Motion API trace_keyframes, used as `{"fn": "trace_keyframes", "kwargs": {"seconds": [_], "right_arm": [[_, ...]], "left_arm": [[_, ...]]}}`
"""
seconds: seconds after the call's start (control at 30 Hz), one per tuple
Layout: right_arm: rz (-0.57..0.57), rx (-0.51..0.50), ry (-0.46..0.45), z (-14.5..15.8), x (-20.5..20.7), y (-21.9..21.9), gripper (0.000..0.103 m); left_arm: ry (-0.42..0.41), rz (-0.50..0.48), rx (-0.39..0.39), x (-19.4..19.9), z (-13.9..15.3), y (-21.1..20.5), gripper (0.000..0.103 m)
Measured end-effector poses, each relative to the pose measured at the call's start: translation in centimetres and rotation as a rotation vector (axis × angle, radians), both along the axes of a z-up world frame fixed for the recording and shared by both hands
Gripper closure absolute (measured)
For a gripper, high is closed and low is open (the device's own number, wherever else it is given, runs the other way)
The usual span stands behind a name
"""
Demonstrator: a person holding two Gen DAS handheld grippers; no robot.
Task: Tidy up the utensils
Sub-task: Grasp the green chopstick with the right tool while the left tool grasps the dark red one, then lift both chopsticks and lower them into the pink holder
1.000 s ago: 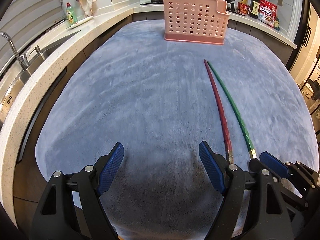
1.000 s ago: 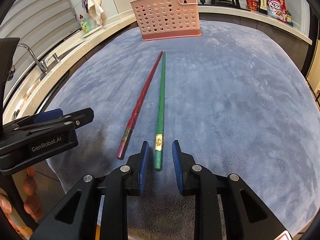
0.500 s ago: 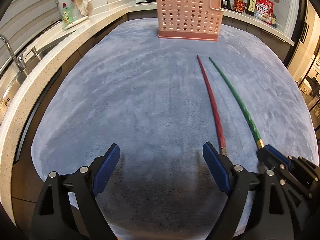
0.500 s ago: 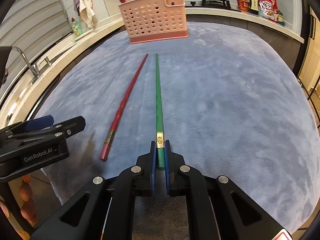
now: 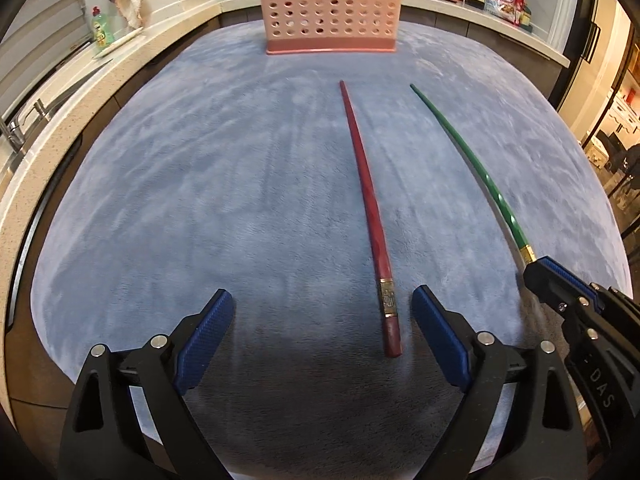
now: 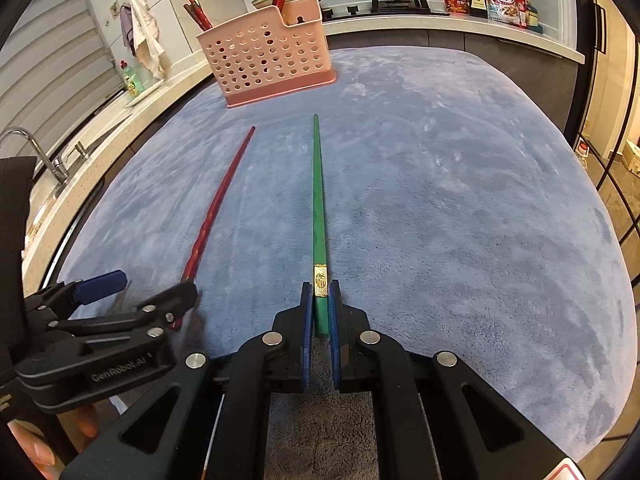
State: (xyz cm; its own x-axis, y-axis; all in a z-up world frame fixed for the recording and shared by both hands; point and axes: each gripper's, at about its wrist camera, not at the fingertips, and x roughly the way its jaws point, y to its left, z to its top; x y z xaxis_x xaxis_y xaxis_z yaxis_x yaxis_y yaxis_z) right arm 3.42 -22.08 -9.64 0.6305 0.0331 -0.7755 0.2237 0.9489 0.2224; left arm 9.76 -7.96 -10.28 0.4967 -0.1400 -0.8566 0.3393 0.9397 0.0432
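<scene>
Step in hand: picking up the chopsticks, one per gripper, judging by the layout
Right gripper: jaws clamped on the thick end of the green chopstick, lower centre of its view, tip pointing up the frame
Left gripper: jaws wide, holding nothing
Red chopstick: lies on the blue mat, thick end between the open jaws, nearer the right finger
Pink holder: upper centre, red chopsticks already standing in it
Next move: probably close on the red chopstick, then carry both to the holder
</scene>
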Motion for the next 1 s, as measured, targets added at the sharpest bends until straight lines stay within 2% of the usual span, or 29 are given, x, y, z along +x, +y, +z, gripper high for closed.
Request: {"fn": "trace_keyframes", "kwargs": {"seconds": [0.2,0.3,0.4,0.67,0.77,1.0], "right_arm": [[0.0,0.006,0.001,-0.1,-0.1,-0.1,0.096],[0.0,0.009,0.002,-0.2,-0.1,-0.1,0.096],[0.001,0.013,0.002,-0.2,-0.2,0.0,0.096],[0.0,0.018,-0.003,-0.2,-0.1,-0.1,0.096],[0.001,0.018,-0.006,-0.1,-0.2,-0.1,0.096],[0.007,0.02,-0.024,0.7,-0.4,0.2,0.096]], "left_arm": [[-0.004,-0.002,0.004,-0.1,-0.3,-0.2,0.022],[-0.007,-0.014,-0.002,-0.3,-0.2,-0.3,0.033],[-0.011,-0.035,-0.002,-0.5,0.0,-0.8,0.046],[0.017,-0.076,-0.028,-0.8,0.3,-1.1,0.089],[0.028,-0.082,-0.037,-0.8,0.4,-1.2,0.096],[0.038,-0.084,-0.046,-0.9,0.5,-1.0,0.096]]}}
